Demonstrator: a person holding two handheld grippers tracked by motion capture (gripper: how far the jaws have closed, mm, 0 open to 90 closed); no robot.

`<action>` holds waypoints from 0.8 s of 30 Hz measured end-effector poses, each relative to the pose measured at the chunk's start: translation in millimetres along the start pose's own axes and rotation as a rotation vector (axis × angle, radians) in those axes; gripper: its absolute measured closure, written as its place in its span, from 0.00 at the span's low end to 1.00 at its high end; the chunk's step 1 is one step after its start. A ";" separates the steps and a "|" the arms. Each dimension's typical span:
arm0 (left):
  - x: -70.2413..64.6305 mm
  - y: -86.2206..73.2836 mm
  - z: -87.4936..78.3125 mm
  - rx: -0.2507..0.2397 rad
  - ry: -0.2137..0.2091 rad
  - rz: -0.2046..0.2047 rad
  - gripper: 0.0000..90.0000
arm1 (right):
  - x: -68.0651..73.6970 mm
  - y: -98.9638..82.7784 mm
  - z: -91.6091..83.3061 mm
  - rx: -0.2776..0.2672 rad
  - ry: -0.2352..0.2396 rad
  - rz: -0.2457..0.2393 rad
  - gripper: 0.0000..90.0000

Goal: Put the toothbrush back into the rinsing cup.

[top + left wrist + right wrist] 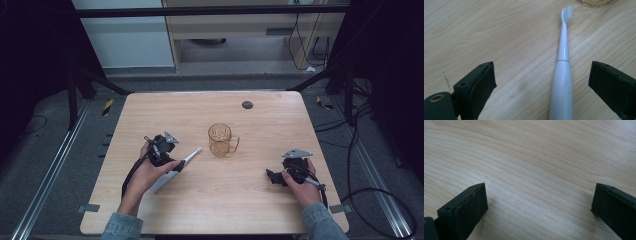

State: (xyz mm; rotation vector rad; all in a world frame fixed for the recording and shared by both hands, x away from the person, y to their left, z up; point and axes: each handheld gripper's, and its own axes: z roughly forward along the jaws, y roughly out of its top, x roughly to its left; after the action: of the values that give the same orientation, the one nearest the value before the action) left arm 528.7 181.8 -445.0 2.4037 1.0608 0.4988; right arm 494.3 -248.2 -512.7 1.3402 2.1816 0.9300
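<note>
My left gripper (541, 82) stands wide open, its jaws straddling the white electric toothbrush (562, 75) without touching it; the handle lies flat on the wooden table (499, 32) between them, closer to the jaw on the right side of the left gripper view. The bristle head points away from me toward the amber glass mug (221, 139), whose base just clips the top edge of that view. From the high view, my left hand (150, 172) holds the left gripper (176, 161) angled toward the table's middle, over the toothbrush (176, 170), which lies slantwise just beside the mug.

My right gripper (539, 202) is also spread wide, with bare wood between its jaws. In the high view my right hand (300, 182) keeps the right gripper (271, 177) low near the table's right front, jaws pointing left, well apart from the mug.

The toothbrush's lower handle is cut off in the left gripper view and partly covered by my hand from above. A small dark disc (247, 105) sits near the far edge; I cannot tell what it is.
</note>
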 end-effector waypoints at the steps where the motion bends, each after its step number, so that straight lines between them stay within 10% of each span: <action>1: -0.9 -0.2 0.6 0.006 -0.003 0.004 0.08 | 0.0 0.0 0.0 0.000 0.000 0.000 0.00; 24: -3.2 11.0 1.9 0.084 -0.046 0.065 0.14 | 0.1 0.0 -0.1 0.000 -0.001 0.000 0.00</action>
State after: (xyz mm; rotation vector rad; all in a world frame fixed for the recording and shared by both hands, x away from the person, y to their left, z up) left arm 534.1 172.3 -441.1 2.5173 1.0057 0.4258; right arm 494.2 -248.2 -512.7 1.3407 2.1809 0.9288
